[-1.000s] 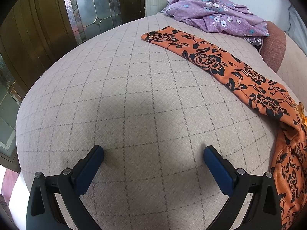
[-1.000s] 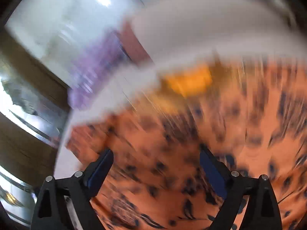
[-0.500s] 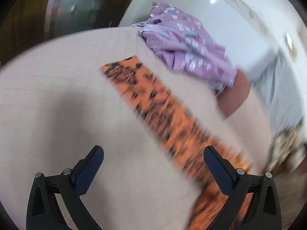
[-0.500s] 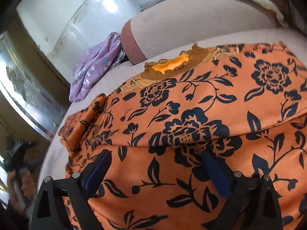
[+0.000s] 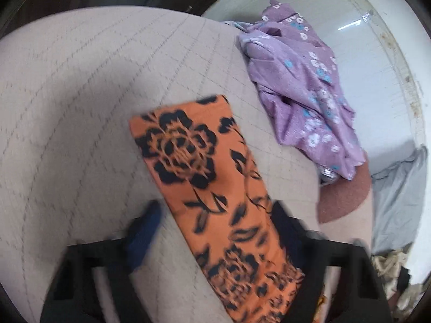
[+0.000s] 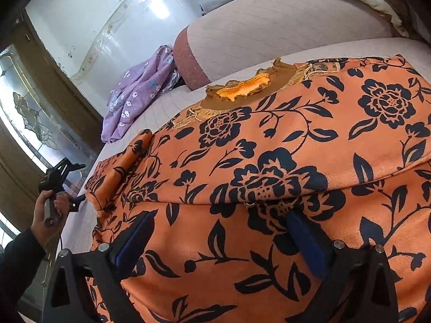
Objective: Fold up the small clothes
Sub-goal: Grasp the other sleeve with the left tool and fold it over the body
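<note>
Left gripper (image 5: 212,223): jaws closing astride the sleeve (image 5: 196,172), apparently to fold it inward.
Right gripper (image 6: 221,239): jaws wide, opening, hovering above the top (image 6: 282,177), gripping nothing.
Top: spread on bed (image 5: 80,94).
Beyond: purple garment (image 5: 304,91).

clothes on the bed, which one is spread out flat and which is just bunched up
The orange top with black flowers lies spread flat, its sleeve stretched out straight. The purple garment with small white flowers sits crumpled in a heap near the wall.
</note>
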A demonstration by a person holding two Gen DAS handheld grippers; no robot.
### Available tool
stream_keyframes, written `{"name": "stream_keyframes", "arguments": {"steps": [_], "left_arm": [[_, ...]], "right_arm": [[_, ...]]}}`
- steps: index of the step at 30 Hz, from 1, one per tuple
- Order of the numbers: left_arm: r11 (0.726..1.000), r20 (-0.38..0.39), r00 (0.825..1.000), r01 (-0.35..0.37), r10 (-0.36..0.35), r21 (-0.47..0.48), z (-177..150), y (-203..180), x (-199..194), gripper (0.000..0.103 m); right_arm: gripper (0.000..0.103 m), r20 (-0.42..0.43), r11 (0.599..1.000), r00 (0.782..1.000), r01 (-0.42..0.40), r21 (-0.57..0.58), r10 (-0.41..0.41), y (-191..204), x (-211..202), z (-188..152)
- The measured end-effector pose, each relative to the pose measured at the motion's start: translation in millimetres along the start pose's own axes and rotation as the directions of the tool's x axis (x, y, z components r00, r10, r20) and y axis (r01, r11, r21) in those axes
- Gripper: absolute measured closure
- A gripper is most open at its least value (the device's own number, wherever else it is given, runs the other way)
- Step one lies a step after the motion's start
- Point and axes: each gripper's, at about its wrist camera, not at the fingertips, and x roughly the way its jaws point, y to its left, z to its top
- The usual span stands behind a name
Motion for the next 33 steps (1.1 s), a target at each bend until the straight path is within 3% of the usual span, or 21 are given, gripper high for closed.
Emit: {"name": "stream_keyframes", "arguments": {"steps": [1, 3, 7, 10, 12, 15, 17, 19, 21, 22, 23, 24, 25, 26, 27, 29, 31, 33], "left_arm": [[0.999, -0.003, 0.999, -0.034, 0.034, 0.000, 4.7, 1.9, 2.7, 0.063], [0.998, -0.006, 0.998, -0.066, 0.066, -0.016, 13.9, 9.3, 7.9, 0.096], [0.997, 0.001, 0.997, -0.080, 0.080, 0.017, 19.8, 5.8, 5.3, 0.098], [0.978, 0.100, 0.989, -0.127, 0.111, 0.165, 8.2, -30.1, -19.2, 0.098], [0.946, 0.172, 0.983, -0.120, 0.070, 0.302, -9.8, -70.3, -44.0, 0.099], [0.865, 0.222, 0.972, -0.042, -0.081, 0.500, -56.8, -146.1, -92.4, 0.099], [0.784, 0.191, 0.959, 0.050, -0.212, 0.618, -96.9, -204.2, -122.6, 0.099], [0.673, 0.114, 0.936, 0.150, -0.332, 0.725, -150.8, -263.2, -147.8, 0.099], [0.580, -0.003, 0.915, 0.259, -0.405, 0.772, -203.4, -306.8, -160.6, 0.098], [0.550, -0.047, 0.907, 0.295, -0.419, 0.782, -222.1, -320.3, -162.2, 0.098], [0.499, -0.125, 0.896, 0.348, -0.426, 0.794, -252.9, -340.8, -159.5, 0.094], [0.464, -0.178, 0.893, 0.375, -0.414, 0.803, -276.3, -352.3, -154.8, 0.088], [0.405, -0.242, 0.899, 0.387, -0.364, 0.828, -310.5, -366.2, -140.6, 0.075], [0.361, -0.274, 0.914, 0.374, -0.299, 0.854, -334.0, -370.3, -126.0, 0.040], [0.343, -0.283, 0.927, 0.356, -0.246, 0.869, -350.4, -367.6, -111.3, 0.024], [0.362, -0.285, 0.949, 0.315, -0.136, 0.877, -365.7, -345.6, -80.3, 0.023], [0.409, -0.279, 0.959, 0.276, -0.052, 0.870, -360.7, -319.9, -59.4, 0.023], [0.514, -0.246, 0.969, 0.214, -0.006, 0.831, -341.2, -275.3, -50.9, 0.023]], "right_arm": [[0.002, 0.000, 1.000, 1.000, 0.000, 0.000, 0.000, -0.3, -0.2, 0.1], [0.002, 0.001, 1.000, 1.000, -0.001, 0.001, 0.001, -0.7, -1.3, -0.2], [0.002, 0.000, 1.000, 1.000, 0.002, -0.002, -0.002, 0.3, 0.8, -0.2], [0.002, -0.002, 1.000, 1.000, 0.002, -0.003, -0.002, 0.5, 2.8, 0.3], [0.002, 0.000, 1.000, 1.000, 0.000, -0.001, 0.000, 0.3, 3.3, 0.4], [0.002, 0.003, 1.000, 1.000, -0.004, 0.002, 0.004, 0.6, 3.6, 0.2], [0.002, 0.005, 1.000, 1.000, -0.010, 0.008, 0.010, 0.2, 3.2, 0.7], [0.002, 0.008, 1.000, 1.000, -0.019, 0.015, 0.019, -0.7, 2.2, 1.9], [0.003, 0.012, 0.999, 0.999, -0.036, 0.033, 0.035, -3.3, -1.0, 3.1], [0.003, 0.017, 0.998, 0.999, -0.047, 0.052, 0.046, -5.5, -4.4, 5.1], [0.003, 0.021, 0.996, 0.998, -0.052, 0.076, 0.051, -7.8, -8.7, 6.6], [0.003, 0.028, 0.992, 0.998, -0.057, 0.110, 0.054, -11.2, -14.3, 7.2], [0.003, 0.046, 0.983, 0.997, -0.070, 0.170, 0.063, -18.0, -24.8, 5.6], [0.003, 0.067, 0.970, 0.995, -0.088, 0.229, 0.075, -25.8, -37.0, 2.1], [0.003, 0.081, 0.960, 0.993, -0.100, 0.263, 0.081, -31.4, -46.9, -1.0], [0.003, 0.124, 0.938, 0.990, -0.110, 0.328, 0.073, -49.4, -78.3, -9.9], [0.003, 0.150, 0.922, 0.988, -0.099, 0.374, 0.045, -67.9, -105.7, -16.4], [0.003, 0.165, 0.909, 0.986, -0.080, 0.408, 0.013, -85.5, -127.6, -18.4]]}}
